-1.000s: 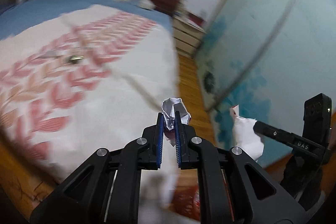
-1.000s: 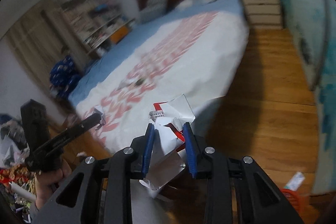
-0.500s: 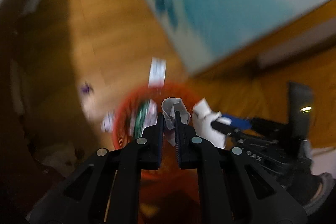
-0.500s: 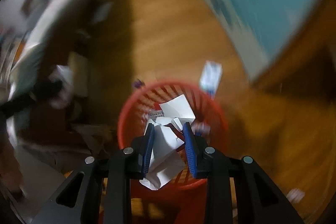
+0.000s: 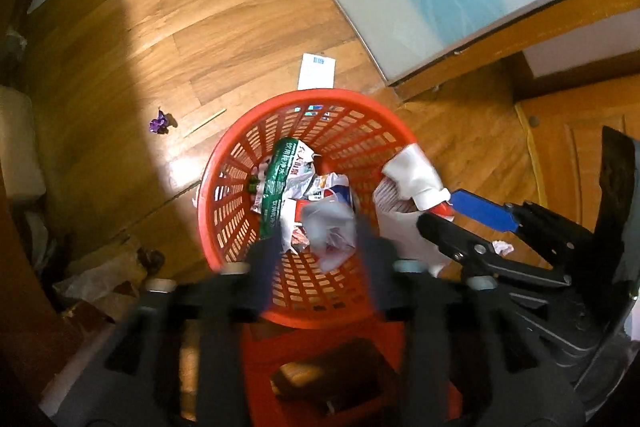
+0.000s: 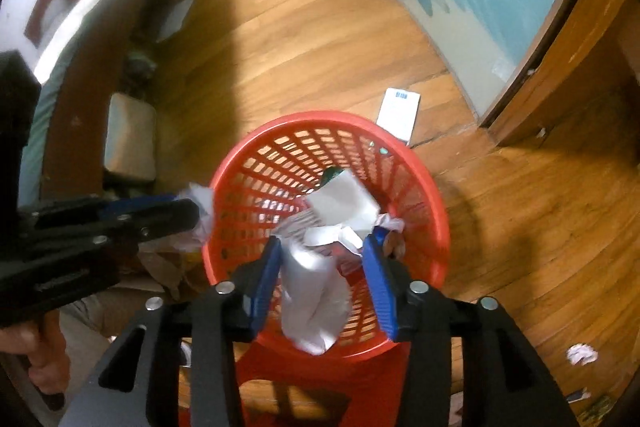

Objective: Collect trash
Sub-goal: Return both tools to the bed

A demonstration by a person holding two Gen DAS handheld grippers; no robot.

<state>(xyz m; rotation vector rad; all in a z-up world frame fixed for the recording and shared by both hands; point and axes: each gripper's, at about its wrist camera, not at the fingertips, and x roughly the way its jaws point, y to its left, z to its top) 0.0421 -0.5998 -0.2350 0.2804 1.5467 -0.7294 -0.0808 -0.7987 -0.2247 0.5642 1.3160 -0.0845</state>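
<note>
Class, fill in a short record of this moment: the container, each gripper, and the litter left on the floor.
Container: red mesh basket, holding a green wrapper and other trash
Left gripper: above the basket, jaws apart, crumpled paper between them, blurred
Right gripper: above the basket, jaws apart, white paper between them
Floor litter: white card just beyond the basket; purple wrapper; small paper ball

At frame centre a red basket (image 5: 256, 147) holds wrappers. The left gripper (image 5: 318, 251), blurred at the bottom, is spread over it, a blurred white paper wad (image 5: 330, 227) between its fingers.
</note>
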